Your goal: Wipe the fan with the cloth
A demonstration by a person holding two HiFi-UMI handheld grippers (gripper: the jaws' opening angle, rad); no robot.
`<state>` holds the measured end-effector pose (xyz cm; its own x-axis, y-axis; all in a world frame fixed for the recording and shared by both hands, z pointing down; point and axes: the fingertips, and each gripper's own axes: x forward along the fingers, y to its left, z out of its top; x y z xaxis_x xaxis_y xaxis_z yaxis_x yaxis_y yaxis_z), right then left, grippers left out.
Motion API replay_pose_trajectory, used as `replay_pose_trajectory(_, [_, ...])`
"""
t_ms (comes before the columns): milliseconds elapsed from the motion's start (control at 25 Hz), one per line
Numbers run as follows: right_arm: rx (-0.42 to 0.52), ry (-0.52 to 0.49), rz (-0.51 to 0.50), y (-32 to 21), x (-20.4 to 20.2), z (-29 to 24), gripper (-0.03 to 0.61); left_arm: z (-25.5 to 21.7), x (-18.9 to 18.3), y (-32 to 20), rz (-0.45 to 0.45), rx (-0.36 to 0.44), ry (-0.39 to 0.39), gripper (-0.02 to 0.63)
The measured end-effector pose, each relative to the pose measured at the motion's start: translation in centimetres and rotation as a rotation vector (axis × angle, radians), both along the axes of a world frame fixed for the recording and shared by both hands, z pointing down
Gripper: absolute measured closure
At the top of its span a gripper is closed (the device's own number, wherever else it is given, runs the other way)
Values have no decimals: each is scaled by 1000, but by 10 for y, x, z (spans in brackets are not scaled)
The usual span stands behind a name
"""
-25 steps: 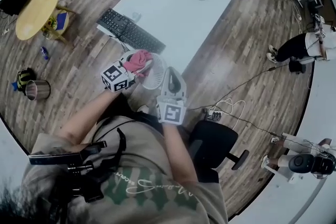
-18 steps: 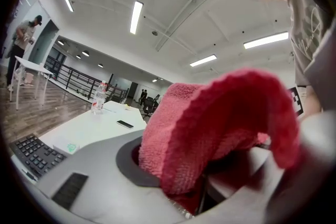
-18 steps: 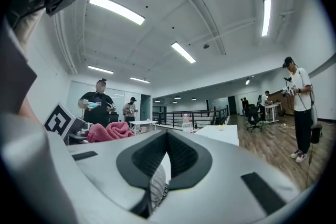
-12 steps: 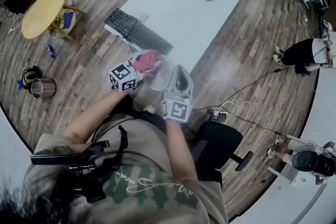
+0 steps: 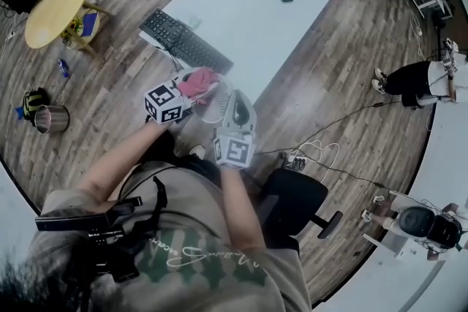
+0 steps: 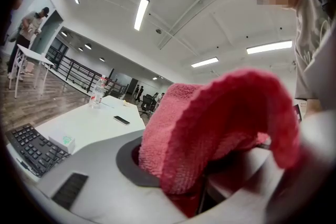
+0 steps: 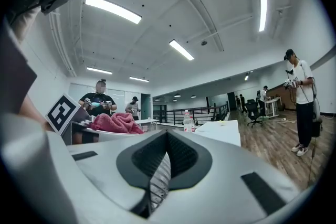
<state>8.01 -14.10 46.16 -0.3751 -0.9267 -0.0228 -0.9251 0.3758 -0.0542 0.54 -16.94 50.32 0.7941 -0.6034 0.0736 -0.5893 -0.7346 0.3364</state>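
1. Cloth (image 5: 196, 83), pink, bunched up and clamped in left gripper (image 5: 184, 93), jaws partway closed on the thick wad. Held in the air near the table (image 5: 256, 25) corner, against or just beside the fan's left face; cannot tell which. Could pull out of the jaws on a hard rub, since only a soft fold is gripped. Would then drop to the floor.
2. Fan (image 5: 212, 109), small, white, round grille, up in the air between both grippers, resting on nothing. Might swing or twist under a sideways push from the cloth, pivoting about its single pinch point. Wipe would then skid off with no real contact.
3. Right gripper (image 5: 235, 107) shut almost flat on the thin ribbed edge of the fan, visible between the jaws in the right gripper view. Narrow hold: likely to slip, or bend the grille, if pressed too hard from the left.
4. Office chair (image 5: 292, 204) and floor cables (image 5: 314, 153) below right: probable landing spot after a slip, with risk of cracking the fan.
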Motion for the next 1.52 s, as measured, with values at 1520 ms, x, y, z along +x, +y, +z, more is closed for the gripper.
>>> replay_pose_trajectory(1520, [23,-32,52,30,31,-9,569,-22,24,18,8,-9,53,434])
